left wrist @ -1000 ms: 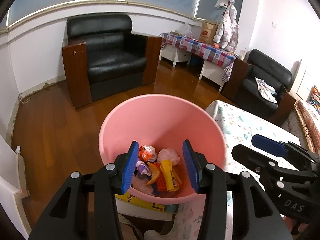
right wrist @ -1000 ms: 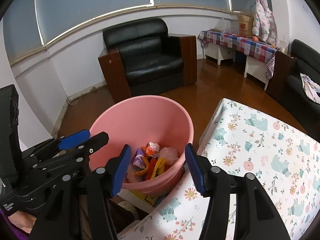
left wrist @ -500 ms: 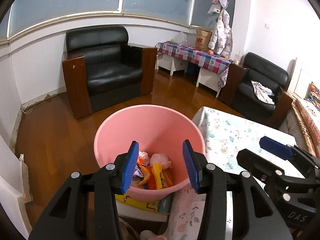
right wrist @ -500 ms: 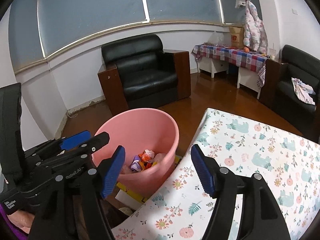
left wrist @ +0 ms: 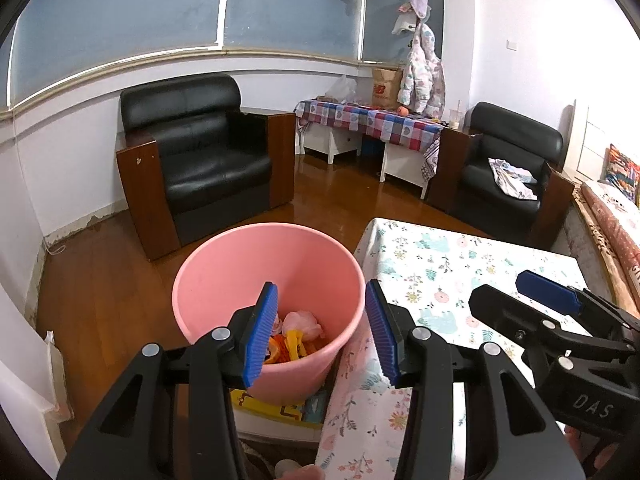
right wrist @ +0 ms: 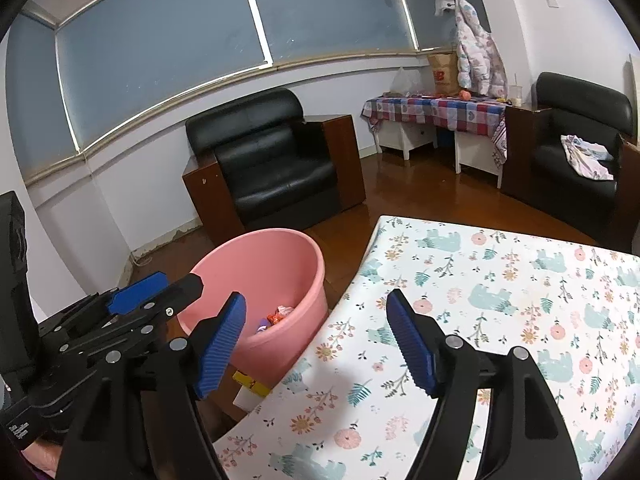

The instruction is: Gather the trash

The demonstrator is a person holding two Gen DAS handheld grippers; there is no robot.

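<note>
Each gripper, left gripper [left wrist: 322, 330] and right gripper [right wrist: 316, 342], is showing black plastic arms, ribbed blue pads [left wrist: 262, 336] and silver screws (right one is bearing white "DAS" lettering).

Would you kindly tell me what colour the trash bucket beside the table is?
The bucket is pink, clearest in the left wrist view.

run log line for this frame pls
left gripper: open, empty | right gripper: opening, empty | round pink plastic bin: holds trash | floral tablecloth: bare
</note>
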